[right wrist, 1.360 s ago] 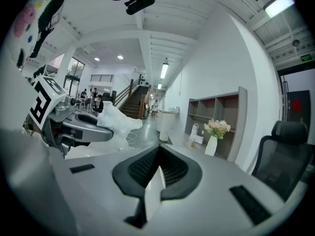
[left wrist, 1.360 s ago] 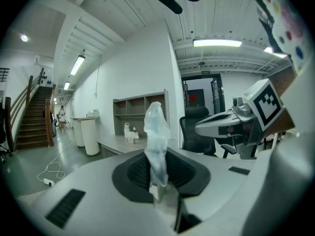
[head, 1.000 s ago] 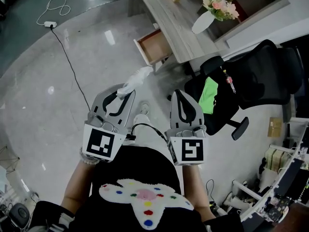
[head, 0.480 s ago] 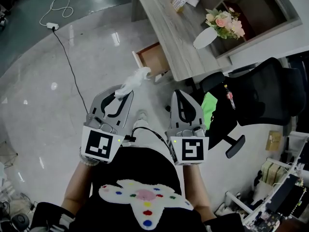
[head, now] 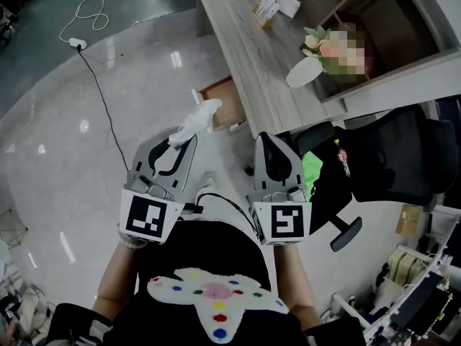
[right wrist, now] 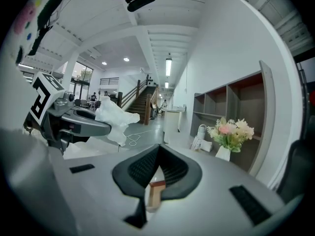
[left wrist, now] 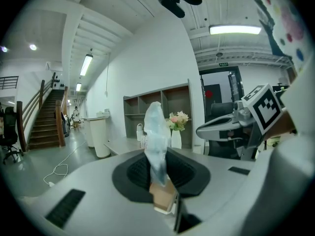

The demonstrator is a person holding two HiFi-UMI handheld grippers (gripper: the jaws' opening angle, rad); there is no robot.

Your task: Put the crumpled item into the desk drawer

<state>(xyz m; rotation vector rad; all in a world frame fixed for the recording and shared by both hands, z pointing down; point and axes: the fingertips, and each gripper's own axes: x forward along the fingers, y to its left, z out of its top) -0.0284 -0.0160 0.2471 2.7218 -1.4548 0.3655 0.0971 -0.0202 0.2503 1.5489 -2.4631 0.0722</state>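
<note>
A crumpled white item [head: 194, 120] sticks up from the tip of my left gripper [head: 175, 140], whose jaws are shut on it. In the left gripper view the crumpled item [left wrist: 156, 139] rises between the pads. My right gripper [head: 267, 141] is held beside it at the same height, shut and with nothing in it [right wrist: 155, 180]. The desk drawer [head: 220, 101] stands pulled open on the near side of the wooden desk [head: 241, 45], just beyond the item and lower down. From the right gripper view, the left gripper [right wrist: 81, 124] and the item [right wrist: 114, 118] show at the left.
A white vase with flowers [head: 305, 69] and small packets [head: 268, 7] sit on the desk. A black office chair [head: 374, 161] with a green thing [head: 311, 164] on it stands at the right. A white cable and power strip [head: 78, 43] lie on the glossy floor at the left.
The desk and open drawer have come nearer to the grippers in the head view. Both grippers keep their pose, and the left one still holds the item.
</note>
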